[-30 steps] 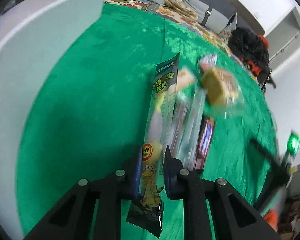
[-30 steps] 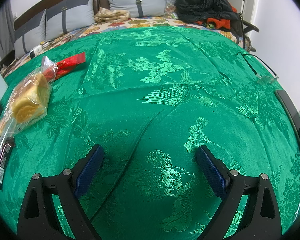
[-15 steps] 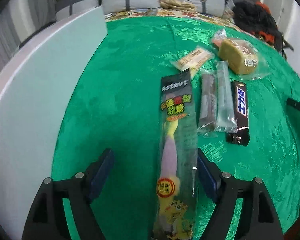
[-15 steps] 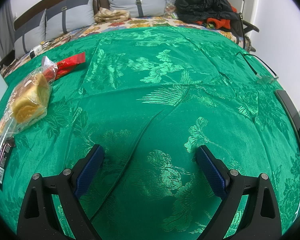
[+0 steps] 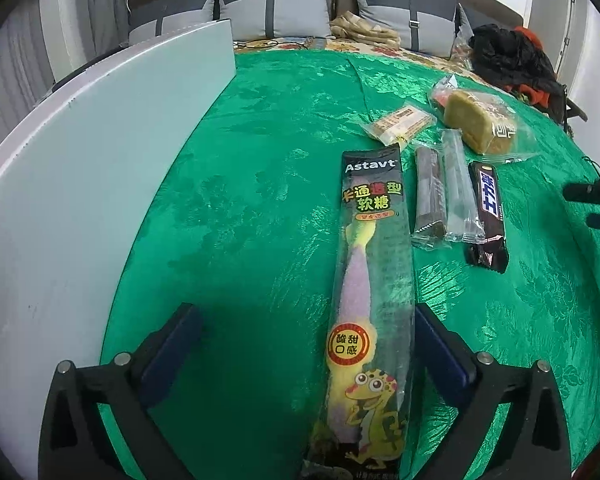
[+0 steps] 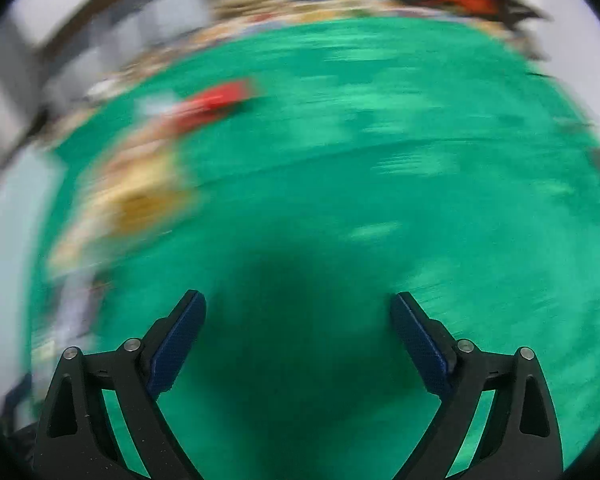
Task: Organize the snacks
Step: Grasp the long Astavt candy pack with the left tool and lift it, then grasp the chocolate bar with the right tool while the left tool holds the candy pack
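Note:
A long black gummy candy pack [image 5: 370,280] with a yellow lizard lies flat on the green cloth [image 5: 260,200]. My left gripper [image 5: 306,344] straddles its near end with jaws opening wide, pads off it. To its right lie a dark brown bar [image 5: 429,188], a clear-wrapped bar [image 5: 458,184] and a black chocolate bar [image 5: 488,208]. Further back sit a small biscuit pack [image 5: 400,122] and a bagged cake [image 5: 480,122]. The right wrist view is blurred; my right gripper [image 6: 298,340] is open over bare cloth, with the cake [image 6: 140,200] and a red packet [image 6: 216,100] to its left.
A large white board [image 5: 80,184] stands along the left of the cloth. Grey cushions [image 5: 276,8] and a black and orange heap of clothes [image 5: 512,56] lie at the back. The other gripper's black tips [image 5: 596,200] show at the right edge.
My left gripper has let go of the gummy pack, which now lies flat beside the other bars, and its jaws have spread wide. The right gripper has started swinging, blurring its view.

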A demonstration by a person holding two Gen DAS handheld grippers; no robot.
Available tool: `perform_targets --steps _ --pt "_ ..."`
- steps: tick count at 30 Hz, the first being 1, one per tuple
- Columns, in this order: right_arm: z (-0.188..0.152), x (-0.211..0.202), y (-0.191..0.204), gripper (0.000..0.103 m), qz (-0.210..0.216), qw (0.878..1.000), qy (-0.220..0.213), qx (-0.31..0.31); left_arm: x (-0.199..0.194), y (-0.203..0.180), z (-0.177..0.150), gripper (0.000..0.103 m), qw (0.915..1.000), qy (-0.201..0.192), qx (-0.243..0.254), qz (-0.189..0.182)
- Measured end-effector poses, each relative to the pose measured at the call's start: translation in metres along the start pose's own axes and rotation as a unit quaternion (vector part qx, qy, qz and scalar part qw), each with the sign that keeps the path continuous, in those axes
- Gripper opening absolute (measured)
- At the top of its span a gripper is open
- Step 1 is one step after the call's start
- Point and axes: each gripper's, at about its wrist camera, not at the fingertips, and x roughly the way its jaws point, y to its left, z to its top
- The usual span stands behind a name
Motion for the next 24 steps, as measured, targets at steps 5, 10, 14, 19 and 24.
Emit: perform_targets --steps 5,10,14,19,24 --pt "-0.009 0.012 0.097 0.094 0.053 0.997 0.030 -0.057 0.000 0.000 0.000 0.101 1.0000 -0.001 0.000 -0.001" --pt "-0.009 0.040 0.121 0.061 0.014 0.997 0.043 -0.069 0.000 -0.001 -0.001 0.101 1.0000 -0.001 0.000 -0.002" --pt "-0.012 0.035 0.116 0.029 0.018 0.993 0.065 -0.097 0.000 -0.001 -0.001 0.101 1.0000 -0.001 0.000 -0.001" --pt "-0.019 0.020 0.084 0.022 -0.019 0.990 0.078 -0.116 -0.001 -0.001 -0.001 0.101 1.0000 -0.001 0.000 -0.002" --pt "-0.015 0.009 0.049 0.046 -0.022 0.990 0.085 -0.110 -0.001 -0.001 -0.001 0.101 1.0000 -0.001 0.000 -0.002"
